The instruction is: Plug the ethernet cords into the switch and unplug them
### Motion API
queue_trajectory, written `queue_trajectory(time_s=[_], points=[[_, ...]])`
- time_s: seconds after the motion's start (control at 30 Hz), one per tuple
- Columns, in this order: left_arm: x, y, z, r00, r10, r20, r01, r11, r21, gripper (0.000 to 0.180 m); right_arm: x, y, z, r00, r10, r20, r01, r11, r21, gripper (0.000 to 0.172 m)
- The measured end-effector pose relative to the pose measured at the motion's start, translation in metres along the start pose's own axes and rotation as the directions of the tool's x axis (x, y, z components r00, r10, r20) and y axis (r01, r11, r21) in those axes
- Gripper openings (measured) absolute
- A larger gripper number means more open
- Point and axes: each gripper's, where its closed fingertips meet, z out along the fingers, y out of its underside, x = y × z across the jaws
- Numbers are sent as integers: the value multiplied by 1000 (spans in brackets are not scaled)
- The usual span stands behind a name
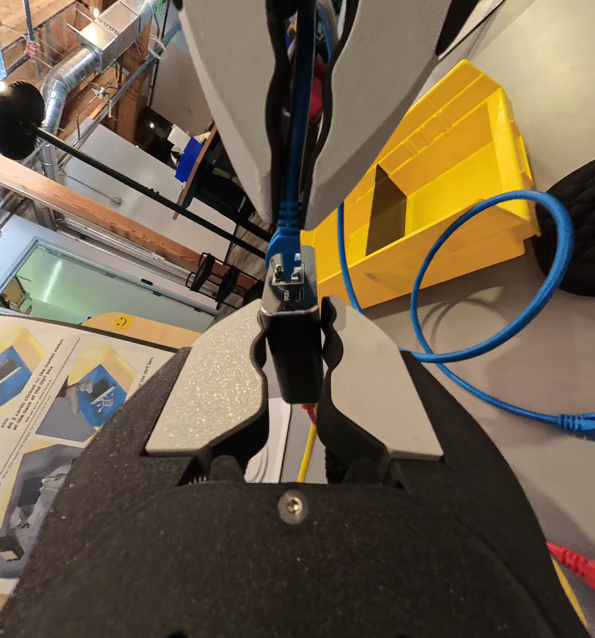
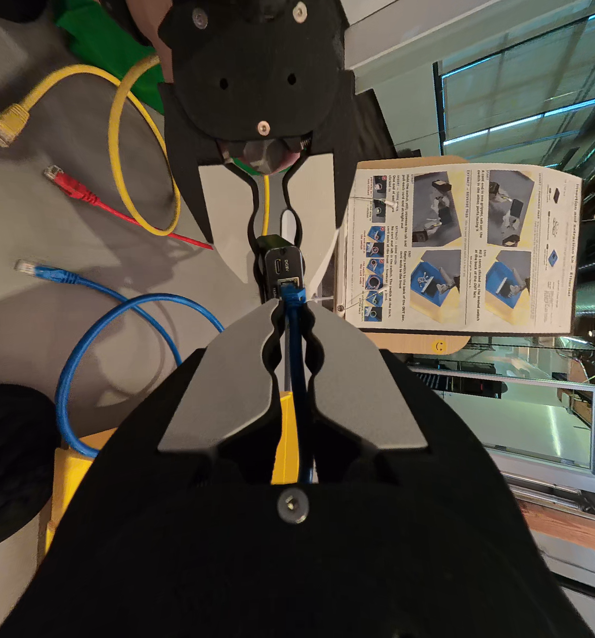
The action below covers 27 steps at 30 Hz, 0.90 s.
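The black switch (image 1: 294, 352) is clamped between the left gripper (image 1: 290, 321) pads, port end outward, small white lettering beside its ports. The blue cord (image 2: 294, 345) plug sits at a port, seemingly partly in; the right gripper (image 2: 292, 312) pinches it just behind. Yellow bin (image 1: 444, 193), printed instruction sheet (image 2: 461, 248) nearby.

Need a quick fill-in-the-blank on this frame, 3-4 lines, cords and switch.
1. The left gripper clamps the black ____.
2. The right gripper grips a cord of ____ colour just behind its plug.
3. The blue plug sits at the switch's ____.
4. The red cord lies loose on the table, beside the looped ____ cord.

Missing words: switch; blue; port; yellow
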Motion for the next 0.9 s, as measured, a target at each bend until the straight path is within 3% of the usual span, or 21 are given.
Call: queue_trajectory(time_s=[0.17, 0.4, 0.67, 0.73, 0.9], points=[[-6, 7, 3, 998, 26, 50, -24, 999, -38, 35, 1, 1, 4, 1000, -2, -4, 2, 1000, 10, 10], [-13, 7, 2, 993, 50, 104, -45, 997, -55, 27, 5, -2, 4, 999, 34, -16, -33, 997, 75, 10], [-37, 6, -18, 976, 123, 178, -107, 990, -96, 26, 31, -36, -24, 979, -26, -201, 68, 976, 208, 13], [-42, 8, -20, 969, 151, 198, -130, 985, -116, 26, 32, -45, -34, 986, -25, -163, 62, 972, 226, 24], [-44, 6, -22, 971, 138, 197, -117, 987, -112, 26, 31, -40, -25, 988, -152, -18, 153, 984, 96, 32]])
